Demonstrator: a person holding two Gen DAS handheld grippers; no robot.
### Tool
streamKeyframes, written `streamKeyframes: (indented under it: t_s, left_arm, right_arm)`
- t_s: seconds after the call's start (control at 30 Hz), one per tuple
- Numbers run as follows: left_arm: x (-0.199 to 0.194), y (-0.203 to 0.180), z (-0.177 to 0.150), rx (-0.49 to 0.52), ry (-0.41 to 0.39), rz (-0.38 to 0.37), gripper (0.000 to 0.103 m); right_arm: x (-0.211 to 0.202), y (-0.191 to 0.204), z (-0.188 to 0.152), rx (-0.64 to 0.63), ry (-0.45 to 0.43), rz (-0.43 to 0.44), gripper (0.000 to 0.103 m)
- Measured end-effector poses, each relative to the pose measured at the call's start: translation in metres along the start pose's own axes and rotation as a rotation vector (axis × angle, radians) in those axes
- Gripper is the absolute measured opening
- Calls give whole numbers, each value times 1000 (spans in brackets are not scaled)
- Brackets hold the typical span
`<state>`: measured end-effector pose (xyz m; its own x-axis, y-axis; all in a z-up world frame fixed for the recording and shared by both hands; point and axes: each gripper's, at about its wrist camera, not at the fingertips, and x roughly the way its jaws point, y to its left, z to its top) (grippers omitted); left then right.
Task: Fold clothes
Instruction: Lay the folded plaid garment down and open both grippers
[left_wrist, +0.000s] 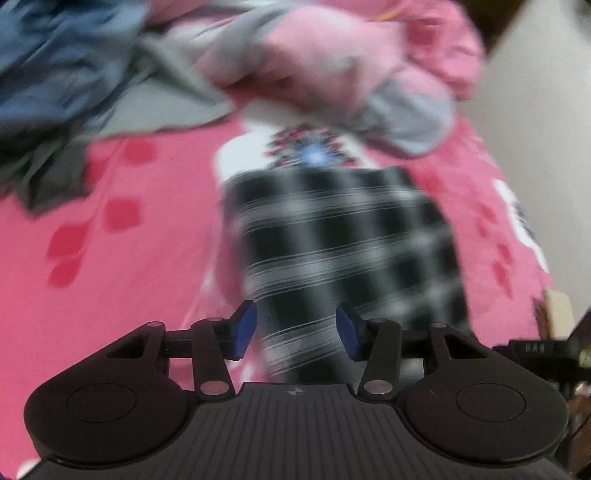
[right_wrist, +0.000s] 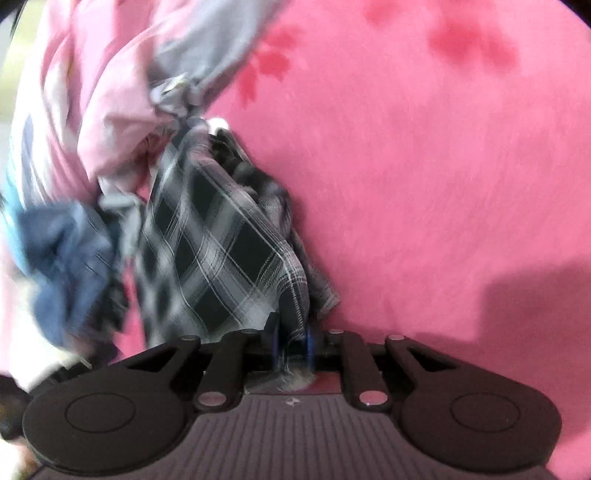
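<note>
A black-and-white plaid garment (left_wrist: 332, 229) lies folded flat on the pink flowered bedsheet (left_wrist: 110, 277), on top of a white garment with a printed motif (left_wrist: 310, 147). My left gripper (left_wrist: 295, 328) hovers over the plaid's near edge. It is open, its blue pads (left_wrist: 245, 328) well apart and nothing pinched. In the right wrist view, a bunched plaid cloth (right_wrist: 221, 251) runs down into my right gripper (right_wrist: 291, 343). That gripper's jaws stand close together with the cloth's edge caught between them. Both views are blurred.
A heap of clothes lies behind: pink (left_wrist: 314, 62), grey (left_wrist: 173, 107) and blue denim-like (left_wrist: 55, 55) pieces. The same heap fills the left of the right wrist view (right_wrist: 103, 110). Bare pink sheet (right_wrist: 424, 166) spreads to the right. A pale wall (left_wrist: 535, 110) borders the bed.
</note>
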<state>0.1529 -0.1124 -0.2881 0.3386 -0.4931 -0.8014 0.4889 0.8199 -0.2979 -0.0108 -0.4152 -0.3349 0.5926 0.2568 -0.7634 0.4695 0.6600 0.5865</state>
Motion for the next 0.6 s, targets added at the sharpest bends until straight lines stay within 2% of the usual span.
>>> streamKeyframes:
  t_s: [0.07, 0.13, 0.2, 0.27, 0.33, 0.4, 0.47, 0.53, 0.6]
  left_arm:
    - [9, -12, -10, 95, -25, -5, 47]
    - [20, -17, -25, 163, -24, 0, 47]
    - [31, -21, -39, 218, -16, 9, 47]
    - [37, -21, -48, 240, -24, 19, 47]
    - [42, -20, -54, 247, -33, 22, 47]
    - [46, -18, -57, 235, -42, 17, 47]
    - [49, -17, -57, 214, -43, 12, 47]
    - [49, -17, -59, 209, -51, 11, 48]
    - [48, -15, -61, 204, -58, 4, 48]
  right_arm:
    - [-24, 28, 4, -159, -97, -58, 14]
    - [-33, 65, 9, -329, -180, -68, 14]
    - [-25, 101, 15, -483, -230, -45, 14]
    - [1, 124, 22, -593, -262, -41, 14]
    - [42, 122, 29, -652, -238, -107, 12]
    - [77, 99, 35, -635, -155, -202, 10]
    - [70, 93, 39, -600, -167, -199, 11]
    - [53, 106, 45, -596, -171, -218, 12]
    - [38, 122, 48, -620, -211, -182, 12]
